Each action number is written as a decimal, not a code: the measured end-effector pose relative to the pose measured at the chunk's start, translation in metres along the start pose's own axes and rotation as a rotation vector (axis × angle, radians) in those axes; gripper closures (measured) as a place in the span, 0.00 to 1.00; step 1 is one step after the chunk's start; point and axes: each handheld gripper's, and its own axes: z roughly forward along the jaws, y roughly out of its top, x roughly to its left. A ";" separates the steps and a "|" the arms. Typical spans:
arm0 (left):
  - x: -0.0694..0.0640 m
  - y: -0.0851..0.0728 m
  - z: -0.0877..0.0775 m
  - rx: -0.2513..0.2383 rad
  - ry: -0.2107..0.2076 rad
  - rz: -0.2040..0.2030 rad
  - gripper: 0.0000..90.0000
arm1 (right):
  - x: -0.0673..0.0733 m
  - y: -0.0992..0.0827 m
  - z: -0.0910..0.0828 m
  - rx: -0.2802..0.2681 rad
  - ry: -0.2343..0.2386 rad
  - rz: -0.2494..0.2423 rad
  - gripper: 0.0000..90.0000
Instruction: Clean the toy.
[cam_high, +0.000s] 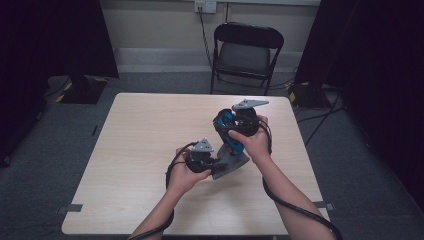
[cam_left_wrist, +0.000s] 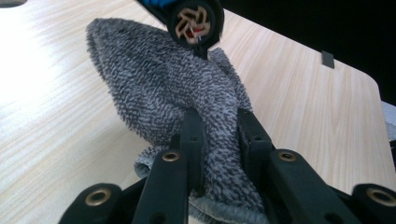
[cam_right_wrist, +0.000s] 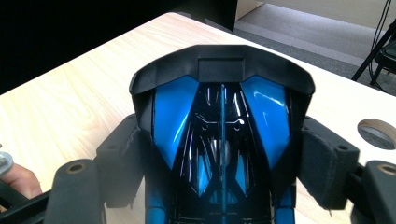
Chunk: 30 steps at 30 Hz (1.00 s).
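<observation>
Glossy blue-and-black toy car (cam_right_wrist: 222, 140) above nubbly grey towel (cam_left_wrist: 177, 93)

A black folding chair (cam_high: 247, 55) stood beyond the table's (cam_high: 145, 145) far edge, below a wall socket (cam_high: 205, 6); cables (cam_high: 320, 117) trailed far right.

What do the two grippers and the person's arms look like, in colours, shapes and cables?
Both the left gripper and the right gripper are black, each topped by a grey three-cornered plate. A black cable trails from each along a bare forearm; no sleeves show. The jaws are black bars with round metal-ringed holes.
</observation>
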 end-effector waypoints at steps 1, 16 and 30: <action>0.001 0.000 -0.001 0.001 0.001 -0.001 0.84 | -0.002 0.000 -0.001 -0.003 0.001 0.000 0.28; 0.027 0.009 -0.036 -0.029 0.119 -0.013 0.84 | -0.007 -0.009 -0.020 -0.007 0.020 -0.015 0.28; 0.040 0.018 -0.051 -0.065 0.186 -0.022 0.84 | 0.001 -0.038 -0.021 0.017 0.047 -0.041 0.28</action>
